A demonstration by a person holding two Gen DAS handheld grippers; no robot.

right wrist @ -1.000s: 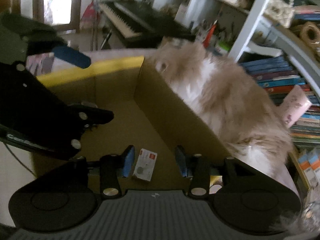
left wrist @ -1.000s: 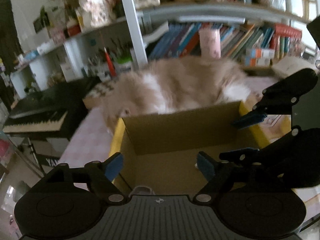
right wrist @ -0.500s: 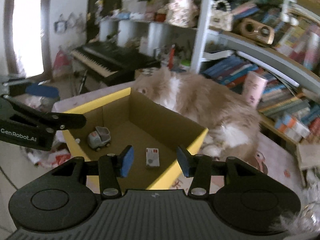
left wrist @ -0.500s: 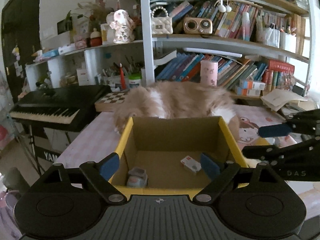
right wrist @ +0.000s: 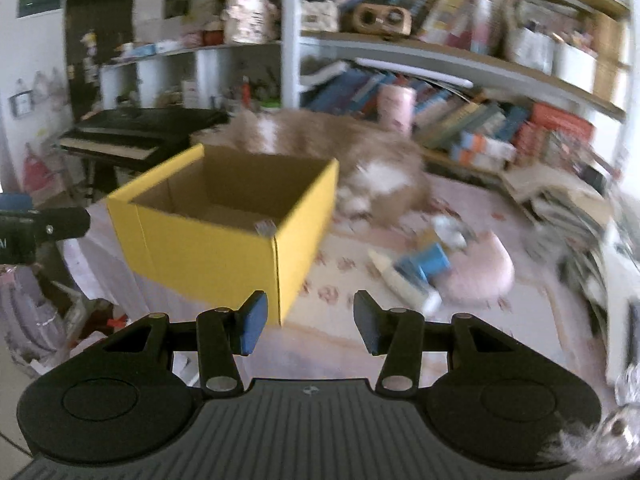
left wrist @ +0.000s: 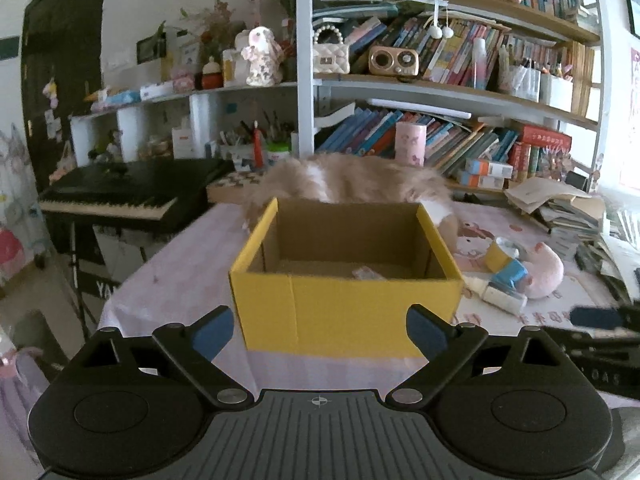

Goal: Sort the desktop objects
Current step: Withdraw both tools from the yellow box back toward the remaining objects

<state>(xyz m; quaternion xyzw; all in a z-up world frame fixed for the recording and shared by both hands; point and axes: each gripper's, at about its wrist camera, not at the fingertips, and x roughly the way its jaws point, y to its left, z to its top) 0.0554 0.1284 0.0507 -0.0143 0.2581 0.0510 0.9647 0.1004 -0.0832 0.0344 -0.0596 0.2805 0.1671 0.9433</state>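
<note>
A yellow cardboard box [left wrist: 344, 312] stands open on the pink tablecloth; it also shows in the right wrist view [right wrist: 208, 248]. A small card [left wrist: 366, 273] lies inside it. My left gripper [left wrist: 320, 332] is open and empty, in front of the box. My right gripper [right wrist: 306, 322] is open and empty, near the box's right corner. Right of the box lie a yellow and blue roll [left wrist: 506, 268], a white tube [left wrist: 500, 298] and a pink plush [left wrist: 546, 266]. In the right wrist view these objects [right wrist: 424, 268] are blurred.
A fluffy tan and white cat [left wrist: 352, 178] lies right behind the box. Bookshelves [left wrist: 460, 92] fill the back. A black keyboard [left wrist: 120, 196] stands at the left. Piled papers [left wrist: 568, 208] sit at the table's right.
Both grippers have pulled back and down out of the box. The box is now farther away and seen from its front side. The view has swung toward the objects on the right.
</note>
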